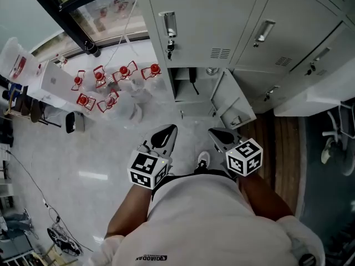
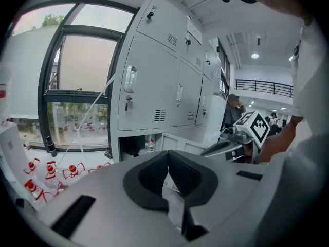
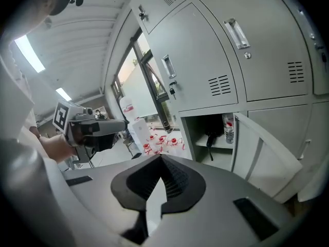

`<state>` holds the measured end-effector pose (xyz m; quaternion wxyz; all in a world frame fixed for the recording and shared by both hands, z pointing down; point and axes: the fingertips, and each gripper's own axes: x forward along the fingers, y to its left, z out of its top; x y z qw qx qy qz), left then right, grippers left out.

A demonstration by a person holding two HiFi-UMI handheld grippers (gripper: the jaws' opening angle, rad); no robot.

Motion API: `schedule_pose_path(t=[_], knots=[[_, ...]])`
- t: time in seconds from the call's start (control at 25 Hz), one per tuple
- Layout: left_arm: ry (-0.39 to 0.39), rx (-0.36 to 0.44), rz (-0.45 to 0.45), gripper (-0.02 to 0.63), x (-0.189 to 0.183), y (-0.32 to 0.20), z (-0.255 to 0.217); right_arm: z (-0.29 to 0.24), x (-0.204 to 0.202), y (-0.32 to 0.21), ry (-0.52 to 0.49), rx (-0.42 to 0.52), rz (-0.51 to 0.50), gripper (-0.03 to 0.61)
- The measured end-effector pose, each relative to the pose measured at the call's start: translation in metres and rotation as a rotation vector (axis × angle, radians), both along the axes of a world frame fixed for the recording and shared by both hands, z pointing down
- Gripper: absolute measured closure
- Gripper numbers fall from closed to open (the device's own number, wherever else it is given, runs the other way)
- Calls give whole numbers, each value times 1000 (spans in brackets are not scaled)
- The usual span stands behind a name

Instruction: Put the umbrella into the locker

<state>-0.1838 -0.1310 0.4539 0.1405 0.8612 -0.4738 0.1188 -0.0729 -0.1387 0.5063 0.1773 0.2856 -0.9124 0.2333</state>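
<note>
left hand-held gripper and right hand-held gripper, both pressed together and empty, face the umbrella already inside the open locker ahead.

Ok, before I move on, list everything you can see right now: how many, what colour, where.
grey metal lockers: one bank, grey, straight ahead; one lower compartment open
open locker door: one, grey, swung out at the compartment's right
black folded umbrella: one, black, on the shelf inside the open compartment
clear plastic bottle: one, clear, on the same shelf, right of the umbrella
red-capped clear items: several, red and clear, on the pale floor by the window
black-framed window: one, left of the lockers
left gripper: one, grey with black pads, shut, empty
right gripper: one, same colours, shut, empty
</note>
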Motion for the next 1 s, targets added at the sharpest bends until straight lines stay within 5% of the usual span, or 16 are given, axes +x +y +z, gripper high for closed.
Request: schedule_pose_path(t=[0.6, 1.0], knots=[[-23, -33, 199, 598, -31, 116, 5, -15, -37, 129, 29, 47, 142, 538], [1, -10, 148, 598, -18, 117, -7, -26, -13, 130, 44, 72, 138, 538]])
